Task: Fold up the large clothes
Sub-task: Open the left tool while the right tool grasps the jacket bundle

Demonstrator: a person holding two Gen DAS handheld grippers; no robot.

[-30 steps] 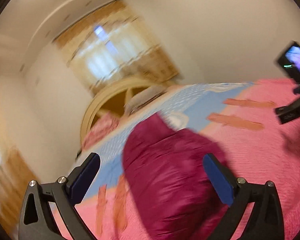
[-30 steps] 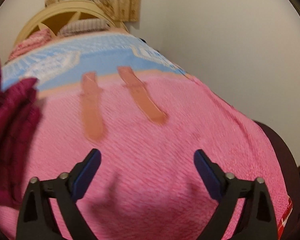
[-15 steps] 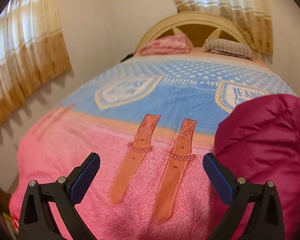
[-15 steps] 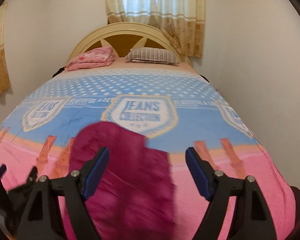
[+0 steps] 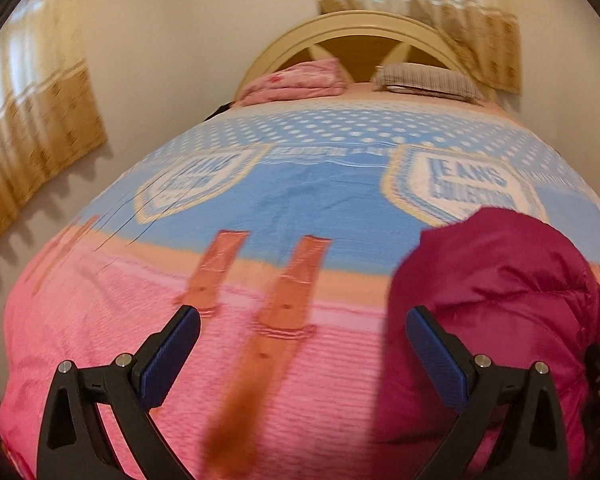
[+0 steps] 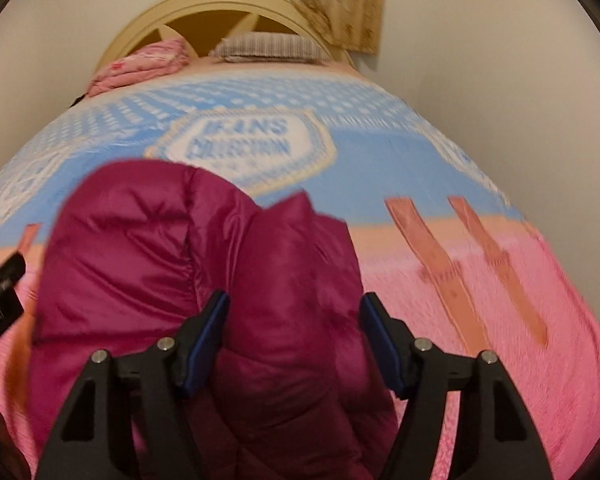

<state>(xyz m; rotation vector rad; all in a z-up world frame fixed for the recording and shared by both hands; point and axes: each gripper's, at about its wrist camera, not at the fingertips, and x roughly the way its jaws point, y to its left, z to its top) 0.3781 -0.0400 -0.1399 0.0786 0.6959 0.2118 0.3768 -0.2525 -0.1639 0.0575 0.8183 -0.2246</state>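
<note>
A crumpled maroon puffer jacket [image 6: 204, 264] lies bunched on the pink near end of the bed; it also shows at the right of the left wrist view [image 5: 500, 292]. My right gripper [image 6: 294, 332] is open, its jaws partly narrowed, straddling a fold of the jacket; I cannot tell if the pads touch it. My left gripper [image 5: 300, 348] is wide open and empty over the pink blanket, just left of the jacket.
The bed carries a pink and blue "Jeans Collection" blanket [image 5: 300, 200]. A pink pillow [image 5: 296, 80] and a striped pillow [image 5: 428, 78] lie by the cream headboard [image 6: 204, 12]. Walls and curtains flank the bed on both sides.
Both views swung onto the bed and came lower. My right gripper moved over the jacket and its jaws narrowed around a fold. My left gripper stayed wide open beside it.
</note>
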